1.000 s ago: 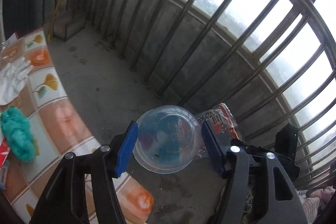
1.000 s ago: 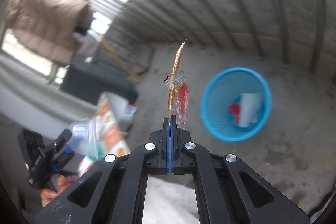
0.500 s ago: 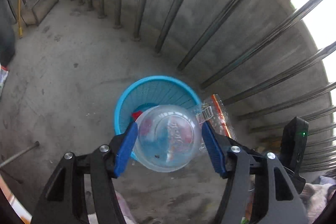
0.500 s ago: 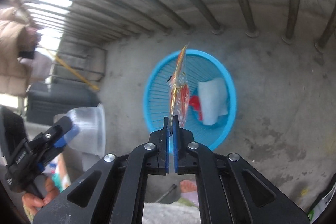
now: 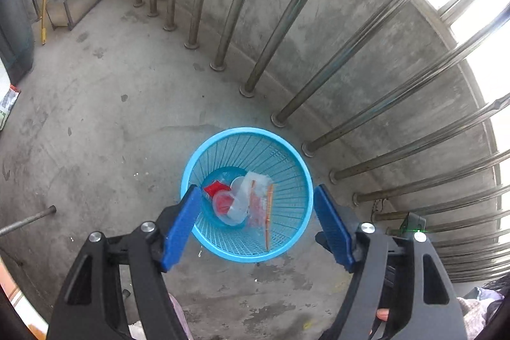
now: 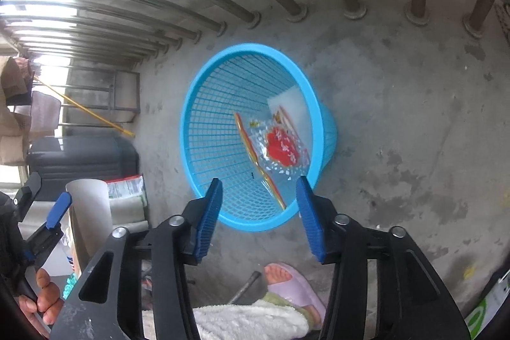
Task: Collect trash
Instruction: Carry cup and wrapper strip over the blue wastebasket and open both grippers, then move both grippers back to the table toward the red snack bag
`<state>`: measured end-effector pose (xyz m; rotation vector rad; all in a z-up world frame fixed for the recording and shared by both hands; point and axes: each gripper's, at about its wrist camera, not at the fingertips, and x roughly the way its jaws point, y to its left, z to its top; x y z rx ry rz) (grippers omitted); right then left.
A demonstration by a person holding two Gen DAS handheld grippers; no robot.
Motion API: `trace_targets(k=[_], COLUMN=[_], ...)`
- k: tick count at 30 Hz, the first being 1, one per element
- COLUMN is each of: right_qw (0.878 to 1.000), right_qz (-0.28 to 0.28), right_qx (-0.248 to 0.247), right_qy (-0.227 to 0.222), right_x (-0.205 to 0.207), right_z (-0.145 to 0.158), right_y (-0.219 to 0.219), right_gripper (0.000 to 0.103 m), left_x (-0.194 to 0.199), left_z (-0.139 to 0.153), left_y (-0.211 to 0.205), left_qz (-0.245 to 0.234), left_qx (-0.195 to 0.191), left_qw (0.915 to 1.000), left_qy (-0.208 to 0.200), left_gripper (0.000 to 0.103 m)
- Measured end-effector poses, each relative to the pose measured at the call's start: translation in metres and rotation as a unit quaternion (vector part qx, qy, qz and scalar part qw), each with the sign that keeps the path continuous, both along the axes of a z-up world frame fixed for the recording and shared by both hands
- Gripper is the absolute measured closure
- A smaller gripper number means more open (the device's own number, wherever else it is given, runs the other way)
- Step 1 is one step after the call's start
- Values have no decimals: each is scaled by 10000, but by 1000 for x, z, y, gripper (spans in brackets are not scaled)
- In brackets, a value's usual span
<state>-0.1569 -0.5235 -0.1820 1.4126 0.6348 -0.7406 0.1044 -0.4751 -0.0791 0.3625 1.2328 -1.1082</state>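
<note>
A: Which step are we on?

B: The drop, I'd say. Both grippers hang over the blue basket (image 5: pixel 288 239). The left gripper (image 5: pixel 255 228) has its jaws opening with nothing between them, and the clear cup (image 5: pixel 237 203) lies at the basket's bottom beside a red scrap (image 5: pixel 214 189).

A: And the right one?

B: The right gripper (image 6: pixel 259 214) is opening too, jaws apart and empty. The snack wrapper (image 6: pixel 280 145) lies inside the basket against its mesh wall, over a white sheet (image 6: pixel 291 101).

A: So what comes next?

B: Probably lifting both tools clear of the rim and turning away to look for more litter; no more trash shows here that I can be sure of.

A: Where's the basket?

B: On a stained concrete floor (image 5: pixel 111 117), just beside a row of steel railing bars (image 5: pixel 287 18) along a low wall. A foot in a lilac slipper (image 6: pixel 295 284) stands near its rim.
</note>
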Motion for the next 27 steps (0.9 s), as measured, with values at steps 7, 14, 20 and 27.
trace_targets(k=[7,14,20,27], right_qw=[9991,9975,9962,9732], right_qz=[86,394,643,1488], right_qx=[-405,-570,-565,-22], right_qy=[27,-167,-165,1753], right_x=[1,10,29,118], right_z=[15,27,26,-54], right_y=[5,19,19,-21], right_gripper=[46,45,45,77], left_x=[-4,1,12,29], left_z=[51,101,129,143], left_y=[55,134,226,331], left_qz=[-18,219,717,1543], left_qx=[-413,-761,-1009,-1128], left_qw=[9988,9958,9907,9786], left_qy=[-278,-465,-569,-767], left_gripper=[32,32,31,30])
